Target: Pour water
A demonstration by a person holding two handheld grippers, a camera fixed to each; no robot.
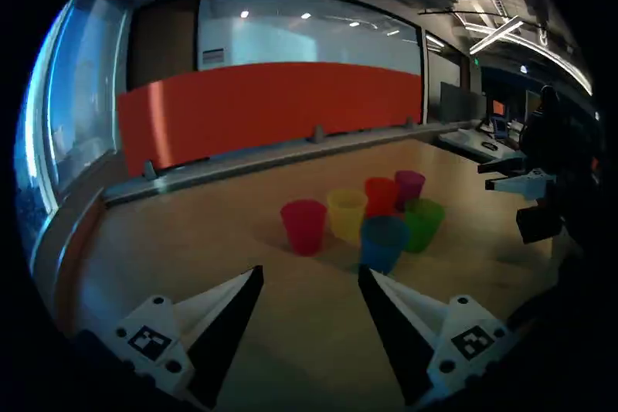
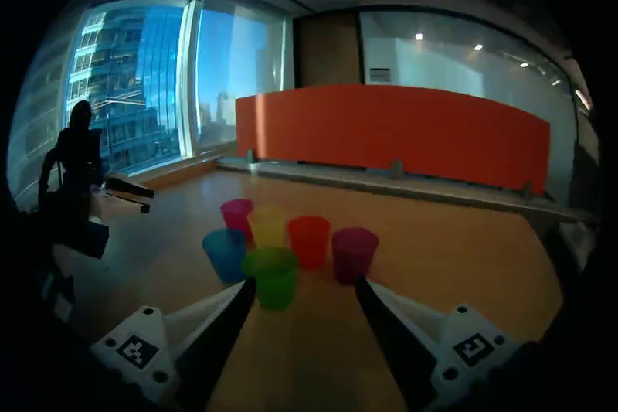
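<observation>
Six plastic cups stand clustered on a wooden table (image 1: 216, 219): pink cup (image 1: 303, 226), yellow cup (image 1: 347, 213), orange cup (image 1: 380, 195), purple cup (image 1: 409, 188), green cup (image 1: 423, 224), blue cup (image 1: 383, 243). My left gripper (image 1: 309, 271) is open just short of the blue cup. The right gripper (image 1: 488, 177) hovers to the right of them. In the right gripper view, my right gripper (image 2: 305, 282) is open, close behind the green cup (image 2: 271, 277), with the blue cup (image 2: 225, 253), red cup (image 2: 309, 240) and purple cup (image 2: 354, 253) beyond. The cups' contents cannot be made out.
An orange partition (image 1: 270, 107) runs along the table's far edge, with glass walls and windows (image 2: 139, 87) behind. The left gripper (image 2: 147, 200) and the dark shape of the person holding it are at the left. Bare tabletop (image 2: 463, 257) surrounds the cups.
</observation>
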